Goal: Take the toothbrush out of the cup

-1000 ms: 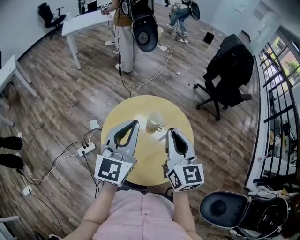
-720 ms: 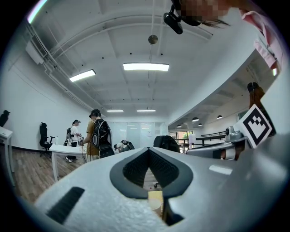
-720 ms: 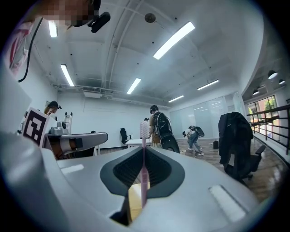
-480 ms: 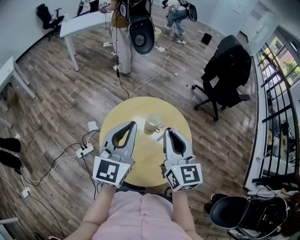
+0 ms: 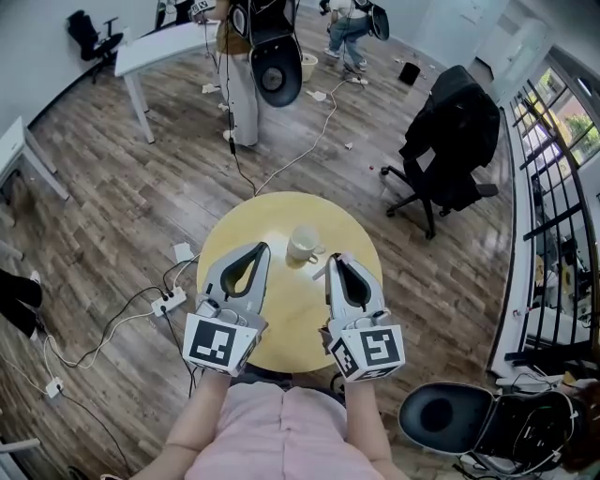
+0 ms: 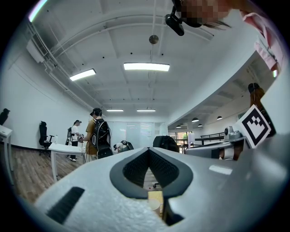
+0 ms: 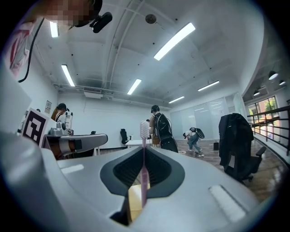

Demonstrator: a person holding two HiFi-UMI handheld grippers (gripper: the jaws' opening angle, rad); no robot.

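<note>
Yellow table [image 5: 292,314]: cup [image 5: 304,244], eleven o'clock of the right gripper [image 5: 337,262], looks empty. That gripper clamps the toothbrush [image 7: 143,158]; left gripper [image 5: 262,248] closed, empty. Removal seems done.

Office: white desks [image 5: 169,45], swivel chairs [image 5: 86,28], ceiling strip lights [image 6: 146,66].

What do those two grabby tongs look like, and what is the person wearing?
The left tongs and right tongs are light grey. Each has two curved arms meeting at a pointed tip, with dark ribbed pads lining the teardrop-shaped gap inside. At the back end, each carries a white cube printed with black square markers. The person wears a pink top.
</note>
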